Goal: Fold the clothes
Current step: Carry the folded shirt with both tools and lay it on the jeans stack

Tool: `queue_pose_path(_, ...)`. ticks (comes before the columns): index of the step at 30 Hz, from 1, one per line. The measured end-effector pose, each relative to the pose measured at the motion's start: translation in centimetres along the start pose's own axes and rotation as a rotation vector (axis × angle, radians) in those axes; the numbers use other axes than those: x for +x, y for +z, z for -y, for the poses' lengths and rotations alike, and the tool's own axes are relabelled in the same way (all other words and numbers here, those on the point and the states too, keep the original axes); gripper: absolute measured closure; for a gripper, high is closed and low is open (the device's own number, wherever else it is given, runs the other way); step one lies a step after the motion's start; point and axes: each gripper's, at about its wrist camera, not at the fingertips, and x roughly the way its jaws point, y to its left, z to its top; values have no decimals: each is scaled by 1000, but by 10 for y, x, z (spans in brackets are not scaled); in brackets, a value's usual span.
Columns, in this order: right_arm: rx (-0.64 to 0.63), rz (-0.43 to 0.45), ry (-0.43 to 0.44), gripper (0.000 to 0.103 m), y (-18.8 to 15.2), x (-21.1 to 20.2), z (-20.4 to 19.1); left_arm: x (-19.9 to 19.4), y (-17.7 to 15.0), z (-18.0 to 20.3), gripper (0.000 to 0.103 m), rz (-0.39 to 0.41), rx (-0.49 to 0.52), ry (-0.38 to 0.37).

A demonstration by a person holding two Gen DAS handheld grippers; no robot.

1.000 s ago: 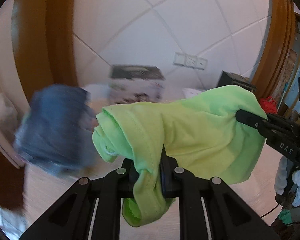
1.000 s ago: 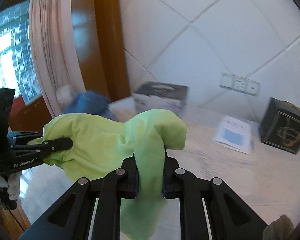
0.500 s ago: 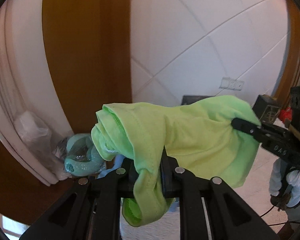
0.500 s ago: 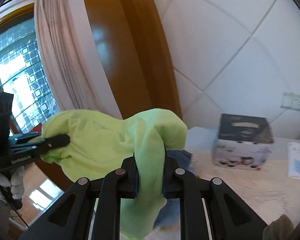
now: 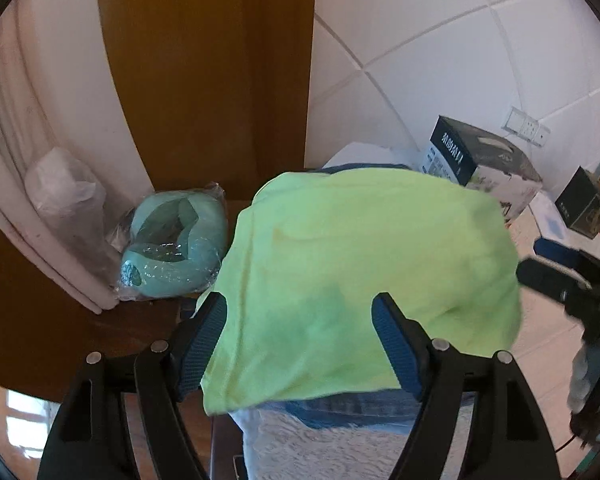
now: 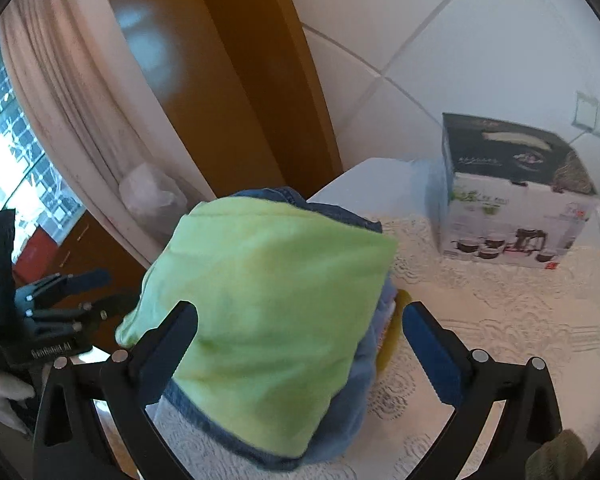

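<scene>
Both your tools stand wide open and hold nothing: the left tool (image 5: 300,344) and the right tool (image 6: 300,344). The green garment (image 6: 268,300) lies folded on the blue denim pile (image 6: 340,424) at the counter (image 6: 500,320) corner.

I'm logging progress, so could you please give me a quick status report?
Both jaws open, nothing held. Green garment lying on blue denim pile. Left gripper, right gripper straddling it. Nothing in the way.
</scene>
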Motion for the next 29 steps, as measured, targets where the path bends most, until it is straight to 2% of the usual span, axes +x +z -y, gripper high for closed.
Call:
queue_pose_path(6,-32,-36,-45,0,-19,-21,-17,-14,1,20,27,-24,17,20)
queue_pose_path(11,-28,-73,-52,0,-34,-23,-26,-20,-9,23,27,-24,-6,-50)
queue_pose_path(15,-22,-86,-63,0,-41,-26,-30,-21,-15,32,27,-21,55,6)
queue_pose_path(29,-13,-109,-107,0,-50,-33,-28,-32,-25,43,27,35,102,12)
